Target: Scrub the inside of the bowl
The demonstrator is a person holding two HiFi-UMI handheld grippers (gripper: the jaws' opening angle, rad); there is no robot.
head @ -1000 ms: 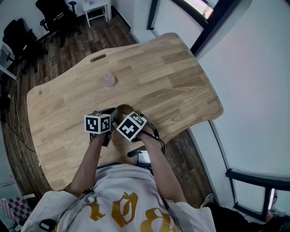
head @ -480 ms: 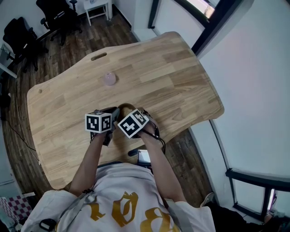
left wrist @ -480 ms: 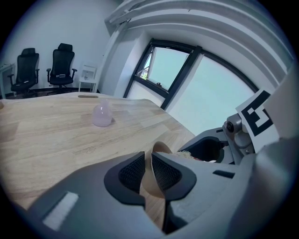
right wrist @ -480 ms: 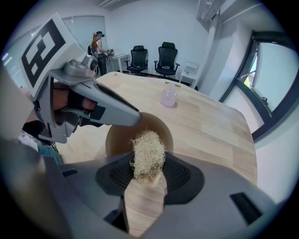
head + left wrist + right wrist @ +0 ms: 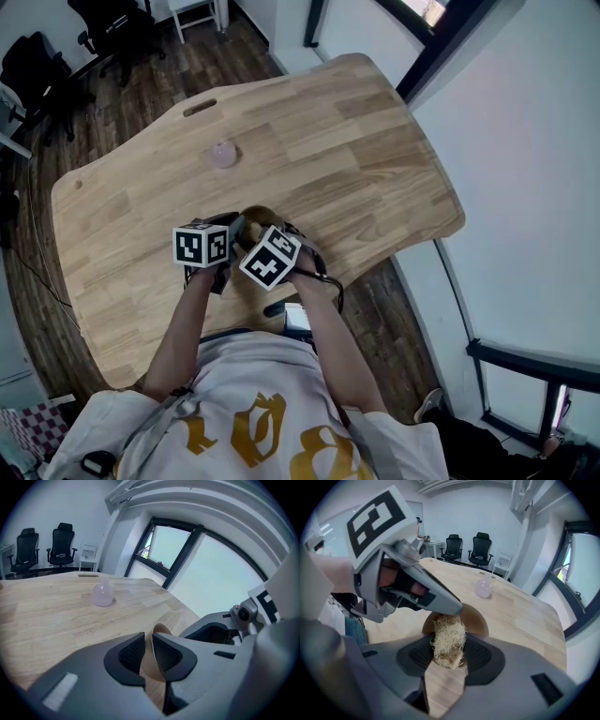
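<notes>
A brown wooden bowl (image 5: pixel 476 618) sits near the table's front edge, mostly hidden under both grippers in the head view (image 5: pixel 259 218). My left gripper (image 5: pixel 149 651) is shut on the bowl's rim (image 5: pixel 159 631), which stands between its pads. My right gripper (image 5: pixel 449 654) is shut on a straw-coloured fibre scrubber (image 5: pixel 448 639), whose far end lies over the bowl's inside. In the head view the left gripper (image 5: pixel 225 234) and right gripper (image 5: pixel 258 239) meet over the bowl.
A small pale pink rounded object (image 5: pixel 222 155) stands on the wooden table (image 5: pixel 356 150) beyond the bowl, also seen in the left gripper view (image 5: pixel 102 595) and the right gripper view (image 5: pixel 483 587). Black office chairs (image 5: pixel 472 549) stand past the table's far end.
Both grippers stay together at the bowl; the right gripper has shifted slightly. The head camera has moved a little.
</notes>
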